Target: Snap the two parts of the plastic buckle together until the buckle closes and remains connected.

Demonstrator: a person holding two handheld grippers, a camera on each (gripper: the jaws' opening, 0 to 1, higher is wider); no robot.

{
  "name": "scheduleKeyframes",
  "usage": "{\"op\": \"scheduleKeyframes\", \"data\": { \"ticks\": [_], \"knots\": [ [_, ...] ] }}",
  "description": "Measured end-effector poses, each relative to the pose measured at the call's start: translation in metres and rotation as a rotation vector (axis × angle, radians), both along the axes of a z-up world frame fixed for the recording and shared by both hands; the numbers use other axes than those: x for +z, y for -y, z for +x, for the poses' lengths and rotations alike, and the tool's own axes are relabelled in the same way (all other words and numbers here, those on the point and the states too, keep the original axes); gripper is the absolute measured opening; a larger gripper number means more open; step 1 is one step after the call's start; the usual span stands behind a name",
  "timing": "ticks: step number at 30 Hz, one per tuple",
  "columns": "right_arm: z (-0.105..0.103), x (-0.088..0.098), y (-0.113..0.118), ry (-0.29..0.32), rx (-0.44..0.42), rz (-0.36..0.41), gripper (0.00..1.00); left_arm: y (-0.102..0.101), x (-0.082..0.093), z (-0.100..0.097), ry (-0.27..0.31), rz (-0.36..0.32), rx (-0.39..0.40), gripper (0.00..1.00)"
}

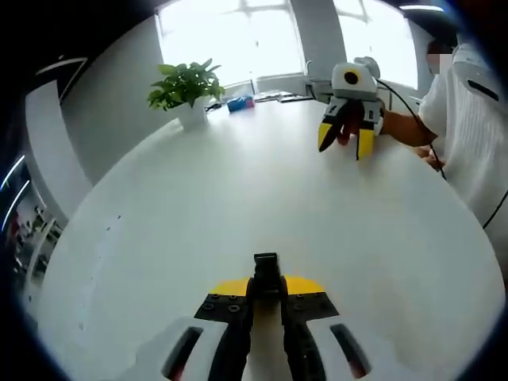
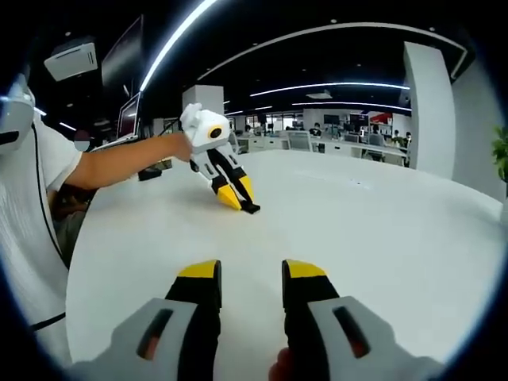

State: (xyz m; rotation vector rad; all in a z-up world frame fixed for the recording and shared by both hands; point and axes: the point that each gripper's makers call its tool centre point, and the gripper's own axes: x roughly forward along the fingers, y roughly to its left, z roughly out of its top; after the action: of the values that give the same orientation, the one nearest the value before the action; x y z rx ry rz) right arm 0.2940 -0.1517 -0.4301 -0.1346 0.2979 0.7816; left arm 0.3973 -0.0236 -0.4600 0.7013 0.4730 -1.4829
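Observation:
In the left gripper view, my left gripper [image 1: 267, 289] is shut on a small black buckle part [image 1: 266, 263] that sticks out past its yellow tips, low over the white table [image 1: 238, 198]. Across the table my right gripper [image 1: 347, 141] hangs open, held by a person's hand, and I see nothing between its jaws. In the right gripper view, my right gripper [image 2: 252, 275] stands open over the table with an empty gap. Beyond it the left gripper [image 2: 238, 198] points down at the table [image 2: 357, 222], the black buckle part [image 2: 251, 209] at its tip.
A potted green plant [image 1: 186, 86] and some small items [image 1: 240, 102] stand at the table's far edge by the windows. A person in a white shirt [image 1: 468, 135] is at the right. Office desks and a pillar [image 2: 429, 107] lie behind the table.

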Motion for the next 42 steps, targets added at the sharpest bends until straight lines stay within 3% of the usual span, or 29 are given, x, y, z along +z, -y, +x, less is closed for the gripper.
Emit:
{"op": "scheduleKeyframes", "data": {
  "ticks": [6, 19, 42],
  "knots": [
    [0.001, 0.001, 0.001, 0.004, -0.008, 0.008, 0.30, 0.001, 0.003, 0.007, 0.028, -0.002, -0.006, 0.12],
    [0.000, 0.002, 0.001, -0.004, -0.006, 0.015, 0.30, -0.002, 0.006, 0.013, 0.018, -0.005, 0.003, 0.12],
    [-0.002, 0.003, 0.000, -0.006, -0.001, 0.022, 0.30, 0.003, 0.005, 0.004, 0.052, -0.004, -0.005, 0.12]
  ]
}}
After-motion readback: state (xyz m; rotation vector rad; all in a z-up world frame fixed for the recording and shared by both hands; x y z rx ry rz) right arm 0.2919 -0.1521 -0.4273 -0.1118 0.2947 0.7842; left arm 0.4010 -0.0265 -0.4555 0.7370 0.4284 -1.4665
